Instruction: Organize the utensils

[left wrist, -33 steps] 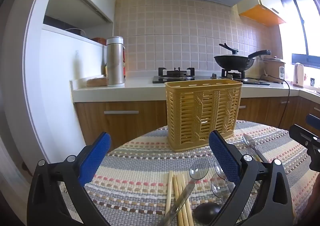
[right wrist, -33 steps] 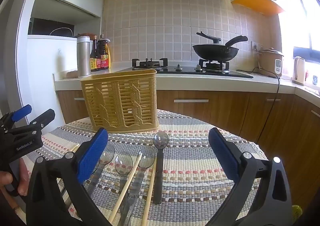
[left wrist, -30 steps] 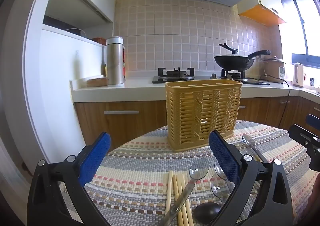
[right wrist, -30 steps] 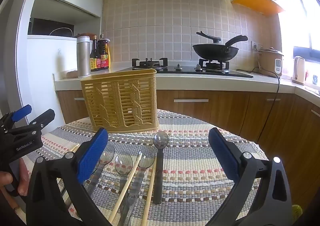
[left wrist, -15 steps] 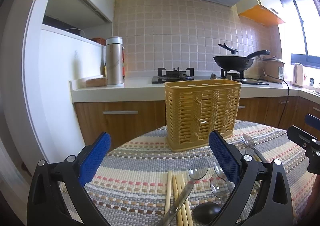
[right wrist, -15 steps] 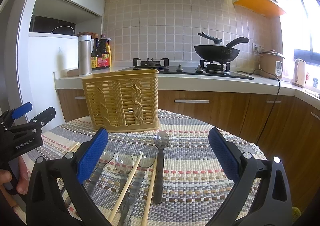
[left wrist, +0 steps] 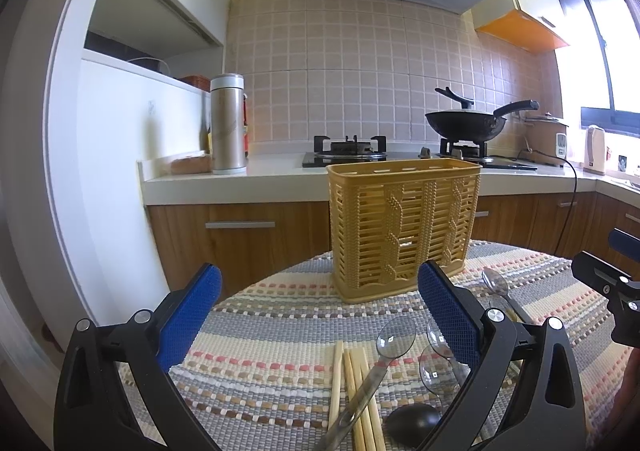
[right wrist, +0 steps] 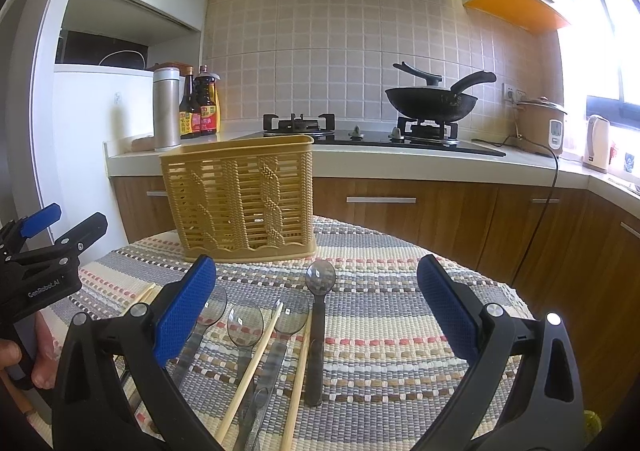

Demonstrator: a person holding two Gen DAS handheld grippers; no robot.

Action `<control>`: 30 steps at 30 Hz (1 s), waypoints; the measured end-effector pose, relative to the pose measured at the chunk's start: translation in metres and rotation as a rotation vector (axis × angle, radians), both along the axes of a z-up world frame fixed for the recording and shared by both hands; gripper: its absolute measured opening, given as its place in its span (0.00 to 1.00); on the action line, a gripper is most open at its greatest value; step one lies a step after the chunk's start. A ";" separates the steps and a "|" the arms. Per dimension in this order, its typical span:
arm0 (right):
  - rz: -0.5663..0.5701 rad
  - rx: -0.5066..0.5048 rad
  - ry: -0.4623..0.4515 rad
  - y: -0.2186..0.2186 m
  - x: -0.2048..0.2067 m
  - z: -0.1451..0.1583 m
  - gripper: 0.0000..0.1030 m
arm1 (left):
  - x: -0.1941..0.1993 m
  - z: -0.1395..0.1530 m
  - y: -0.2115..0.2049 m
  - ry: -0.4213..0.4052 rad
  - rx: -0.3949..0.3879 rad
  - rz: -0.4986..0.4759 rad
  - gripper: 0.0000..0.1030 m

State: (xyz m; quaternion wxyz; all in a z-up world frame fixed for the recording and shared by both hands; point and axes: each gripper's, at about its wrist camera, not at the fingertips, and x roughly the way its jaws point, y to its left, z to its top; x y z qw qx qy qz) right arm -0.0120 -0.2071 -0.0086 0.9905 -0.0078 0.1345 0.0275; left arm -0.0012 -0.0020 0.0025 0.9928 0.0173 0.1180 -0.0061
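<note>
The handles of the clear spoons [right wrist: 245, 325] run down out of frame, and from the left wrist view the right blue pad hides part of two of them. One black spoon [left wrist: 409, 421] shows only its bowl, low at 5 o'clock. The left gripper [left wrist: 320, 311] hangs with its jaws wide apart, holding nothing; chopsticks [left wrist: 354, 391] lie on the striped mat [left wrist: 260, 331] at 6 o'clock between its fingers. The yellow basket [left wrist: 402, 227] stands upright at 12 o'clock, well beyond. The right gripper [right wrist: 316, 303] is likewise spread and empty, a dark-handled spoon [right wrist: 318, 315] lying straight between its fingers, with two loose chopsticks [right wrist: 256, 359] just left.
</note>
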 end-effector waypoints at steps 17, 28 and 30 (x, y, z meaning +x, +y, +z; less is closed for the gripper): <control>-0.002 -0.003 0.001 0.000 0.000 0.000 0.93 | 0.000 0.000 0.000 -0.010 -0.004 0.000 0.93; -0.001 -0.026 -0.001 0.005 0.000 0.000 0.93 | -0.001 0.000 -0.001 -0.018 -0.020 -0.002 0.93; 0.000 -0.033 -0.002 0.006 -0.001 0.000 0.93 | 0.000 0.001 -0.001 -0.020 -0.024 -0.003 0.93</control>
